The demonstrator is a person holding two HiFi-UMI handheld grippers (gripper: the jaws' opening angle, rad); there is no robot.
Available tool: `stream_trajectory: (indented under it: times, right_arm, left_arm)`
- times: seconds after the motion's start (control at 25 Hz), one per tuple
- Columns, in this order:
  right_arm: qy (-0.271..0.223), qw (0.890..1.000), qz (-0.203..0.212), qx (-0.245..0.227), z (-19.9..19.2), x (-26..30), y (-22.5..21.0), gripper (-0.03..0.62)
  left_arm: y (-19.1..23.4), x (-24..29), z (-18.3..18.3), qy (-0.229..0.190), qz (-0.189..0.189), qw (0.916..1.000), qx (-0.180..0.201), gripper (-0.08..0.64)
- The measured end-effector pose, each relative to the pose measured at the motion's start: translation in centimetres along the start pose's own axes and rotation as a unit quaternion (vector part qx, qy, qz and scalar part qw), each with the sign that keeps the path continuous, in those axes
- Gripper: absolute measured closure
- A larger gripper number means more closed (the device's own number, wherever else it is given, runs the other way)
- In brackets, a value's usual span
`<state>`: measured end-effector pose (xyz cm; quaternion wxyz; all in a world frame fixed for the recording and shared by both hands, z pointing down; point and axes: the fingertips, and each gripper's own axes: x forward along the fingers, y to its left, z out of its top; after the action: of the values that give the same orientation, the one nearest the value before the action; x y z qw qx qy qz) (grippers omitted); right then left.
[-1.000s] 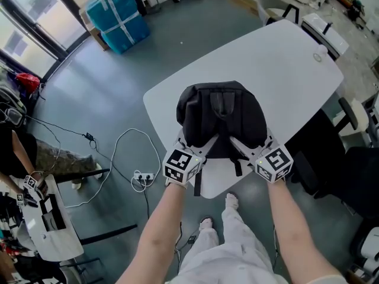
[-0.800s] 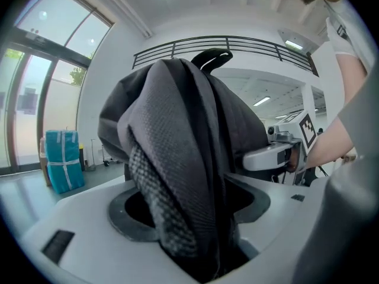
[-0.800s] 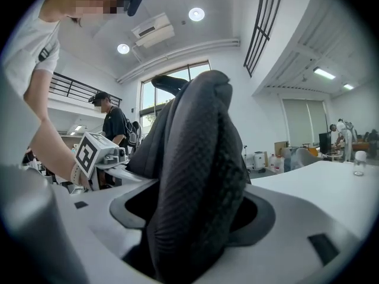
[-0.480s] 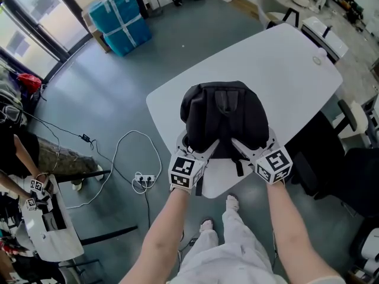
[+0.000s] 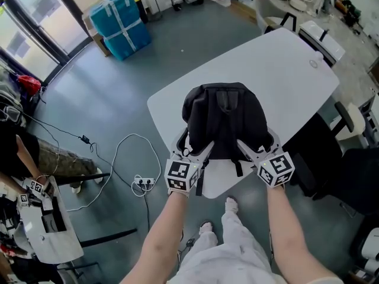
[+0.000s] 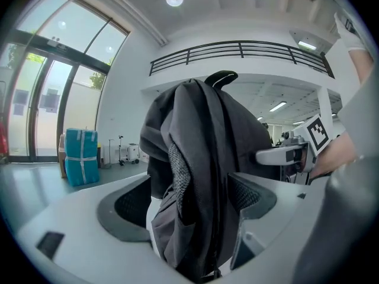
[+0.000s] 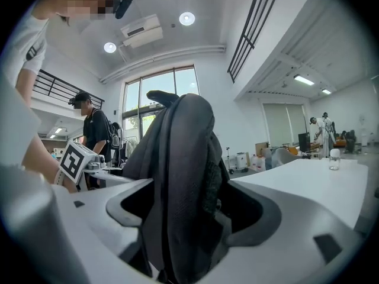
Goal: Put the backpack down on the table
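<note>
Backpack (image 5: 224,120) was stood on table (image 5: 284,64) | left gripper (image 5: 195,144), right gripper (image 5: 256,144): jaws were being opened, backpack fabric between them, unclamped.

One black backpack (image 5: 225,120), one white bench (image 5: 284,64), two tongs, the left tongs (image 5: 192,144) and the right tongs (image 5: 256,144), each opening with backpack fabric between its jaws, one teal wrapped bundle (image 5: 120,21) and one power strip (image 5: 144,179) on the floor
</note>
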<state>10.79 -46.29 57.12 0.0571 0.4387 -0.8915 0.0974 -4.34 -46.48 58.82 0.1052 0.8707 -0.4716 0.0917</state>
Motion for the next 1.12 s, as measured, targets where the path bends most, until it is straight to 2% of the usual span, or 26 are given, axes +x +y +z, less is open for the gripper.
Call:
stream_trajectory:
  times: [0.52,0.88,1.12]
  right_arm:
    - [-0.020,0.998,-0.057,0.024,1.3,-4.6,-1.0,0.222]
    - [-0.042,0.997,-0.069,0.016,4.3,-8.4,0.3,0.224]
    - [-0.050,0.996,-0.069,-0.001,5.8,-11.6,2.5,0.316]
  left_arm:
    - [0.7,-4.2,1.9,-0.024,0.025,0.9993,-0.013,0.156]
    - [-1.0,-8.5,5.0,-0.055,0.016,0.9980,-0.026,0.172]
    - [-2.1,-11.9,6.8,-0.071,0.020,0.9972,-0.013,0.172]
